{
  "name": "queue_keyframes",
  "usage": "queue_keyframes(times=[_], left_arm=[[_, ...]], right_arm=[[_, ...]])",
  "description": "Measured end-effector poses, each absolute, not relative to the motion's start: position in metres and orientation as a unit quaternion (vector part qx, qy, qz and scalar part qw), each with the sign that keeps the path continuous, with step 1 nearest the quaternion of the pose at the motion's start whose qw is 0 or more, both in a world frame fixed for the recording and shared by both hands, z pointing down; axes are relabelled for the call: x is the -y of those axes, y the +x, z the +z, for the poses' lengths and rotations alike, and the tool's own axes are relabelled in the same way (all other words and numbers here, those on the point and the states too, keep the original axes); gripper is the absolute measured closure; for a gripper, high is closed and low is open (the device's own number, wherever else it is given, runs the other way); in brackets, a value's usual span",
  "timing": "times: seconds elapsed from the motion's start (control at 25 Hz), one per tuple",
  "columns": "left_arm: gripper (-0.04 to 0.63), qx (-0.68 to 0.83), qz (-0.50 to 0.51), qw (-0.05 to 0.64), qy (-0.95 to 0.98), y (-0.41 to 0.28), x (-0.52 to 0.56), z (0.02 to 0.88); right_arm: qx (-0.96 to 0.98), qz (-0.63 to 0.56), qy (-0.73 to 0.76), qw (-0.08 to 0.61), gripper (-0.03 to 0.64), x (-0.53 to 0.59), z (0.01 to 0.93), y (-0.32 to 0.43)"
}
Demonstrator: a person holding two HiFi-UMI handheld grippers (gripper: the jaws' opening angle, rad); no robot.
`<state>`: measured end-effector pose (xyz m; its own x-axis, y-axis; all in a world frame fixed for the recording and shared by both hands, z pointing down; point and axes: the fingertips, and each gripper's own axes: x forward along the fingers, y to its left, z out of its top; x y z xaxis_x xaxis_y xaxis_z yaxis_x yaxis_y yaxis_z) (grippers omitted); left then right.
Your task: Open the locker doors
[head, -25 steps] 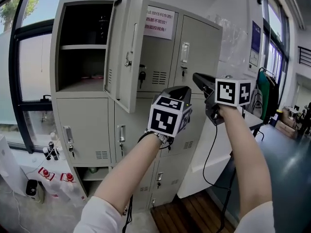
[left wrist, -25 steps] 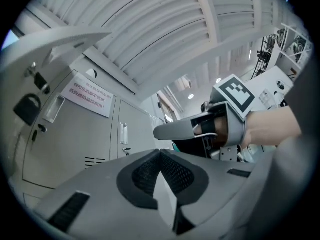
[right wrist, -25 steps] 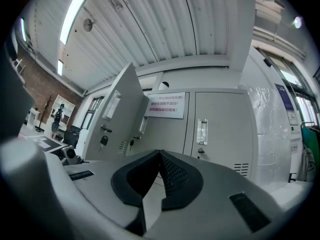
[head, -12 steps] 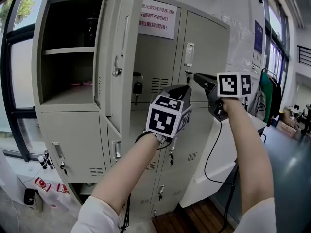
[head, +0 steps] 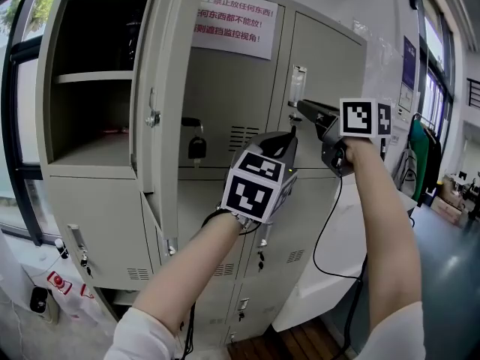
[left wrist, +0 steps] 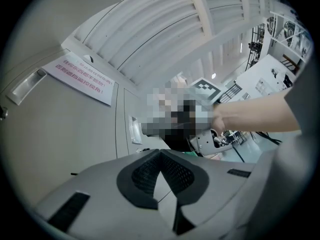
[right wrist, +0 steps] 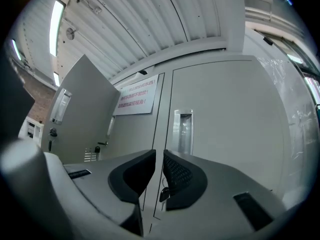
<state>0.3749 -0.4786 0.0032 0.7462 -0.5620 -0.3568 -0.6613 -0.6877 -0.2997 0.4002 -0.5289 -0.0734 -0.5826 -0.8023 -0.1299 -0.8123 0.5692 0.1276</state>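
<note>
The grey locker bank fills the head view. Its top left door (head: 169,88) stands swung open, showing a shelf inside. The middle top door, which bears a white sign (head: 234,22), is closed. So is the top right door (head: 330,88) with its recessed handle (head: 298,87). My right gripper (head: 300,105) points at that handle from just in front of it. In the right gripper view the handle (right wrist: 182,131) lies straight ahead of the right gripper (right wrist: 159,153). Its jaws are opening, a narrow gap with nothing in it. My left gripper (head: 283,137) hovers lower, in front of the middle column. In its own view the left gripper (left wrist: 160,151) is shut and empty.
A padlock (head: 197,147) hangs on the middle top door. Lower locker doors (head: 97,223) are closed, some with keys in them. A white table (head: 352,223) stands right of the lockers. Red-and-white items (head: 56,283) lie on the floor at the lower left, by the window.
The lockers have come nearer and larger in the head view. My right gripper has risen and moved up to the top right door's handle. The left gripper has kept about its place.
</note>
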Motion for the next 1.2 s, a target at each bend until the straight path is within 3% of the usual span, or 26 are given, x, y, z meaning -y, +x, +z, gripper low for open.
queue_keyframes(times=[0.28, 0.64, 1.2], left_arm=[[0.575, -0.358, 0.126, 0.221, -0.898, 0.372, 0.497, -0.016], [0.575, -0.383, 0.124, 0.24, -0.883, 0.366, 0.506, -0.029], [0.575, -0.401, 0.113, 0.252, -0.873, 0.363, 0.508, -0.03]], right_arm=[[-0.893, 0.083, -0.442, 0.001, 0.547, 0.558, -0.091, 0.393], [-0.898, 0.062, -0.435, -0.017, 0.472, 0.582, -0.092, 0.387], [-0.914, 0.039, -0.403, 0.01, 0.469, 0.568, -0.094, 0.389]])
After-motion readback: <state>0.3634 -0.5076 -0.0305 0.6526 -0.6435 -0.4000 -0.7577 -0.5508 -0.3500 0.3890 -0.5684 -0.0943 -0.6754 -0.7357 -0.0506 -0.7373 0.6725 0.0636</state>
